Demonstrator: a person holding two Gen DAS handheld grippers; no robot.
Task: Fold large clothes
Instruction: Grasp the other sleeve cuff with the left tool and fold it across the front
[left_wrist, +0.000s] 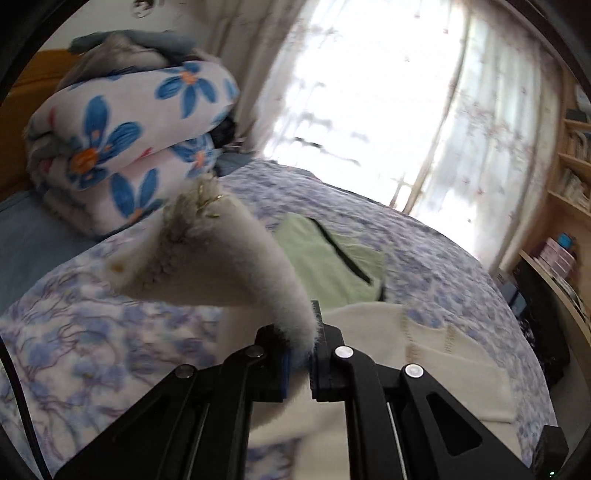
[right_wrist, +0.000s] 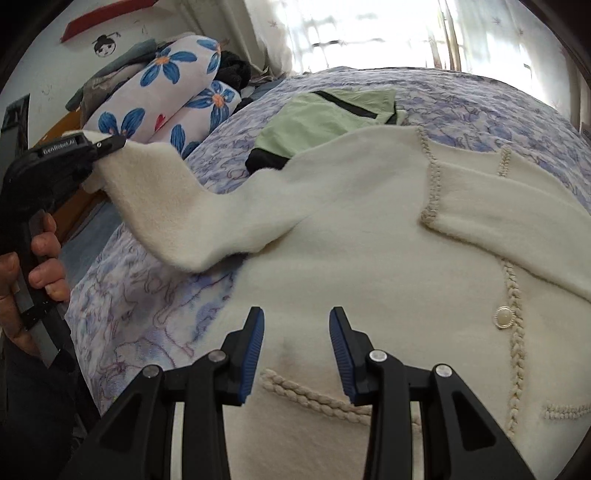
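Note:
A cream fuzzy cardigan (right_wrist: 369, 229) with braided trim and a pearl button (right_wrist: 503, 317) lies spread on the bed. Its right sleeve (right_wrist: 517, 221) is folded across the body. My left gripper (left_wrist: 301, 343) is shut on the left sleeve (left_wrist: 236, 251) near the cuff and holds it lifted above the bed; it also shows in the right wrist view (right_wrist: 110, 142) at the left with the sleeve (right_wrist: 177, 206) stretched from it. My right gripper (right_wrist: 295, 332) is open and empty, hovering over the cardigan's lower front.
A folded light green garment (right_wrist: 325, 114) lies on the blue floral bedspread (right_wrist: 147, 317) beyond the cardigan. A rolled flowered quilt (left_wrist: 129, 140) is stacked at the bed's head. Curtained window (left_wrist: 369, 92) behind, bookshelf (left_wrist: 569, 177) at right.

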